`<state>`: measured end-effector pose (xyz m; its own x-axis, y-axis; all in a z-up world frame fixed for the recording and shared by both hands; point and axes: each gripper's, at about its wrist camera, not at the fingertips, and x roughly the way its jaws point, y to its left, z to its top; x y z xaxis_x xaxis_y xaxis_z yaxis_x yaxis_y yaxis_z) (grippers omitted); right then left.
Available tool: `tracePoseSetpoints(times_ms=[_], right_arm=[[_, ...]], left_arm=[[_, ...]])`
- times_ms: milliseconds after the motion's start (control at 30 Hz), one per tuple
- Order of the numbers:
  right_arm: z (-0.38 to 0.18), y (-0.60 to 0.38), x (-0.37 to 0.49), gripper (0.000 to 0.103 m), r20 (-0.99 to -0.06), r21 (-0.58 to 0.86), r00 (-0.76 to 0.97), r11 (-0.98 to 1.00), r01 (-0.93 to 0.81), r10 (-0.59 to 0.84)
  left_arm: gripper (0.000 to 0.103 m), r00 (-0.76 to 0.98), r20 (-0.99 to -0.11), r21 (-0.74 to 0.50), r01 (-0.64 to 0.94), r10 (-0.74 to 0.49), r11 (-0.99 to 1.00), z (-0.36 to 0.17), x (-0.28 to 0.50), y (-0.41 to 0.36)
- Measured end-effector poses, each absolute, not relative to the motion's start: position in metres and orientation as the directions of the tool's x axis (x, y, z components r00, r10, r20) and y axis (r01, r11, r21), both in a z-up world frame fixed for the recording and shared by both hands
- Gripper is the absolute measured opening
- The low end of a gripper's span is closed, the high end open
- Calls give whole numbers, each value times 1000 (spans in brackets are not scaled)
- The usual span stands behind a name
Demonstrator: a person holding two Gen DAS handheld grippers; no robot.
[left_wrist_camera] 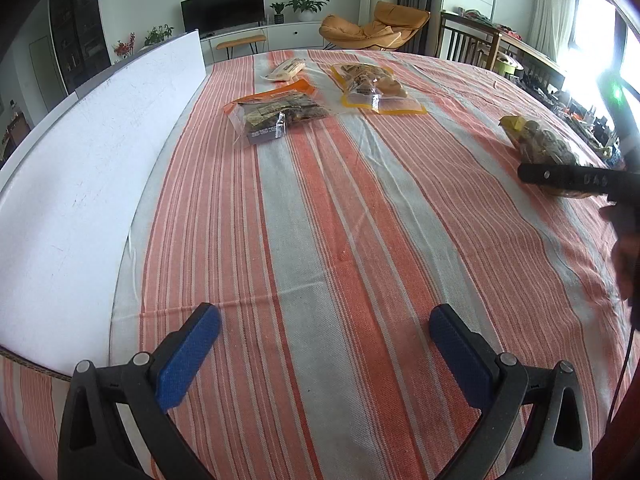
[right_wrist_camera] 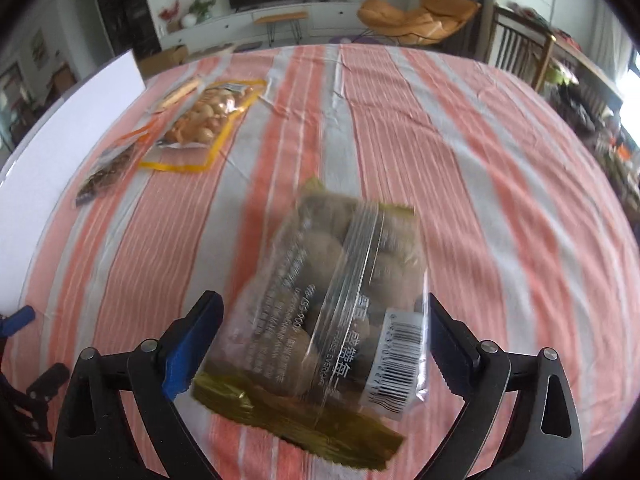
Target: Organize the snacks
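Four snack bags total on the striped tabletop (left_wrist_camera: pixel 360 240). Right gripper (right_wrist_camera: pixel 324 336) fingers spread wide around one gold-edged bag (right_wrist_camera: pixel 332 300), not pinching. Left gripper (left_wrist_camera: pixel 324 336) fingers apart, empty; three bags (left_wrist_camera: pixel 280 114) far ahead.

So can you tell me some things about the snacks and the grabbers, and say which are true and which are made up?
1. The left gripper is empty, jaws apart. True.
2. The clear snack bag sits between the right gripper's jaws. True.
3. The tablecloth is plain blue. False: it has orange and pale stripes.
4. Only one snack bag is on the table. False: a yellow-edged bag and an orange-edged bag lie there too.
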<state>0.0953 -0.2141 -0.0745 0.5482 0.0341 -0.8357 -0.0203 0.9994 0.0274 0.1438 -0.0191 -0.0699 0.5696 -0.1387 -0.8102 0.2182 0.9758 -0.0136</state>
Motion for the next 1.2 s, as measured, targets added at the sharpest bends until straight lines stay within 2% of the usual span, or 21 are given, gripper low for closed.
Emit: tracePoseSetpoints(times_ms=[233,1133,1200], right_arm=[[-81,-207,89,103,-809,-36,588,999,-12,-22],[-83,-207,90,103,-808,-34,589,999,-13,-20],[-83,-207,90,103,-808,-34,589,999,-13,-19]], left_arm=[[103,570,-810,-14,218,-139,976,-70,144,-19],[103,570,-810,-14,218,-139,976,-70,144,-20],[103,543,-829,-18,210,-132,977,-69,147,-20]])
